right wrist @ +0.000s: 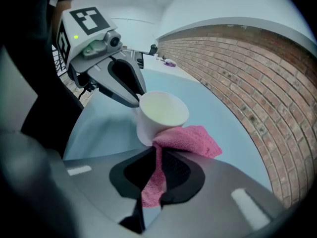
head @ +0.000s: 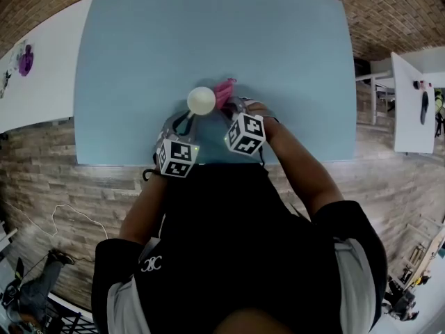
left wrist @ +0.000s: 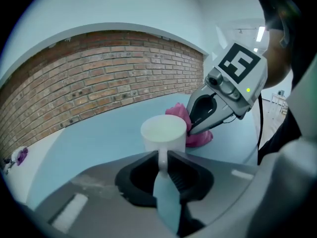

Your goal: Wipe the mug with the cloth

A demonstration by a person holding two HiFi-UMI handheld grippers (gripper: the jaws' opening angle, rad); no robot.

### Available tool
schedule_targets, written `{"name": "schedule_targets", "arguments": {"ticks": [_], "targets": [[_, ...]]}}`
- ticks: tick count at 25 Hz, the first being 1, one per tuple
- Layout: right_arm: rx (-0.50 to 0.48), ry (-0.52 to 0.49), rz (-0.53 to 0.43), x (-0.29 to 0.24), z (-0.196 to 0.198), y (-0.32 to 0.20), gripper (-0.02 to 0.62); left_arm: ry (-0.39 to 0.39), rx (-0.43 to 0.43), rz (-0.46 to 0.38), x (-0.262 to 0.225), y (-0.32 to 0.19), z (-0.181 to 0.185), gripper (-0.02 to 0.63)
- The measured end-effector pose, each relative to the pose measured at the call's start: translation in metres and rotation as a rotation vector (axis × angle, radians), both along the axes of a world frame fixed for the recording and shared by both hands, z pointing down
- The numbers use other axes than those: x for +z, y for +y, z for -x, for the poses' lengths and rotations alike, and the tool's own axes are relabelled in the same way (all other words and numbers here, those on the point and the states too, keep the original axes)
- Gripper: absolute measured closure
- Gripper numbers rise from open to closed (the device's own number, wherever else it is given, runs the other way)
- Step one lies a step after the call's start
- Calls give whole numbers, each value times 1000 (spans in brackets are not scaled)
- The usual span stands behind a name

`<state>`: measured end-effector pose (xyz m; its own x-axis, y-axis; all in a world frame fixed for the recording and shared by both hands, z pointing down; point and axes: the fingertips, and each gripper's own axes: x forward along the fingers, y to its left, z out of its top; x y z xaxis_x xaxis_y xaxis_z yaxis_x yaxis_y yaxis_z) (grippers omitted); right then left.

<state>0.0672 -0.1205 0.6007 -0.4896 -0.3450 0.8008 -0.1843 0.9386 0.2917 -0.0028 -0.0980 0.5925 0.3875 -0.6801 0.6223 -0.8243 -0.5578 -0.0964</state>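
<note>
**Head view.** The mug (head: pixel 201 100) is above the near half of the blue table (head: pixel 208 47), mouth facing up. I cannot tell whether it rests on the surface. The pink cloth (head: pixel 224 91) touches the mug at its 2 o'clock. Your left gripper (head: pixel 189 117) reaches the mug from 7 o'clock and your right gripper (head: pixel 233 104) reaches it from 4 o'clock. Both marker cubes sit just beside each other below the mug.

**Left gripper view.** Your left gripper (left wrist: pixel 162 157) has its jaws drawn narrow and clamped on the mug's handle. The white mug (left wrist: pixel 163 132) stands directly ahead at 12 o'clock. The right gripper (left wrist: pixel 194 127) enters from 2 o'clock with its tips against the cloth (left wrist: pixel 200 139), which is bunched at the mug's 3 o'clock. A brick wall (left wrist: pixel 99 78) runs behind the table.

**Right gripper view.** Your right gripper (right wrist: pixel 157 157) is pinched tight on the cloth (right wrist: pixel 190 139). A strip of the cloth runs back between the jaws, and the rest is pressed on the mug's (right wrist: pixel 161 110) side at 5 o'clock. The left gripper (right wrist: pixel 133 98) meets the mug at 10 o'clock.
</note>
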Motion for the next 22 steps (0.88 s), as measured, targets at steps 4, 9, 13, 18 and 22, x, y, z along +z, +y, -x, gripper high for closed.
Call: {"name": "schedule_targets", "arguments": {"ticks": [4, 9, 13, 18, 22], "targets": [[-33, 8, 1, 0, -2, 2, 558, 53, 91, 36, 0, -1, -2, 552], [-124, 7, 47, -1, 8, 27, 558, -72, 304, 88, 8, -8, 14, 551], [-129, 21, 56, 5, 10, 31, 558, -88, 482, 116, 7, -7, 14, 552], [-66, 25, 13, 1, -1, 7, 558, -158, 624, 110, 7, -7, 11, 552], [-29, 27, -9, -2, -2, -5, 558, -170, 655, 120, 7, -14, 10, 552]]}}
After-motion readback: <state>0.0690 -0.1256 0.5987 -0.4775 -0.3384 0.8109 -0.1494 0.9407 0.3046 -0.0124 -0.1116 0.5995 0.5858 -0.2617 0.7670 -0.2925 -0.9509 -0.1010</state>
